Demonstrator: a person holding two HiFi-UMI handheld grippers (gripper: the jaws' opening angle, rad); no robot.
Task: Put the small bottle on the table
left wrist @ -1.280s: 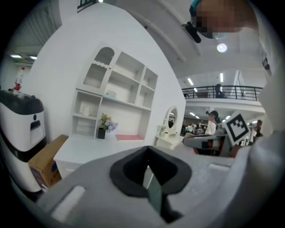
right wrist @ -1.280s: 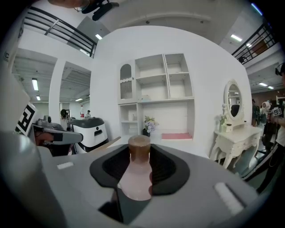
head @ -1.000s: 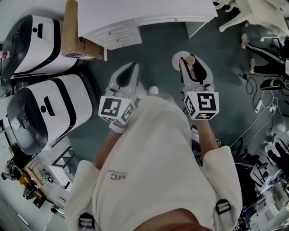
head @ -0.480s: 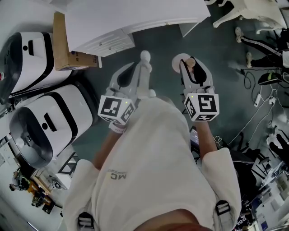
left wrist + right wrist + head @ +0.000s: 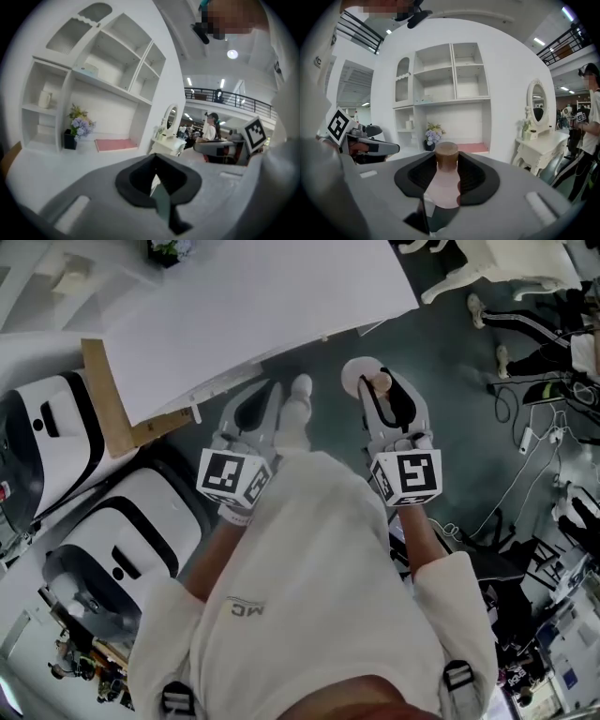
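Right gripper (image 5: 380,392) is clamping the bottle (image 5: 364,376) between its 2 jaws, which are standing partly apart with their dark pads pressing on either side of it. In the right gripper view the gripper (image 5: 446,171) is showing the bottle (image 5: 443,187) plainly: a pale pinkish body is widening below a brown cap, with the neck sitting between the pads. In the head view the bottle is hanging over the dark floor (image 5: 450,381), just short of the edge of the white table (image 5: 281,306) and not touching it.

Left gripper (image 5: 270,397) is pointing toward the same table edge, beside the right one and apart from it. In its own view the left gripper (image 5: 155,174) is showing its jaws drawn together, tips meeting, with only a thin sliver of floor showing lower down and nothing between them.

A white shoe (image 5: 300,390) is showing on the floor between the 2 grippers. Ahead, the right gripper view is taking in a white shelf unit (image 5: 450,93) standing on the table, with a small pot of flowers (image 5: 432,136) and a pink mat (image 5: 471,147) beneath it. To the right, a white dresser (image 5: 539,140) with an oval mirror is standing apart from the table.
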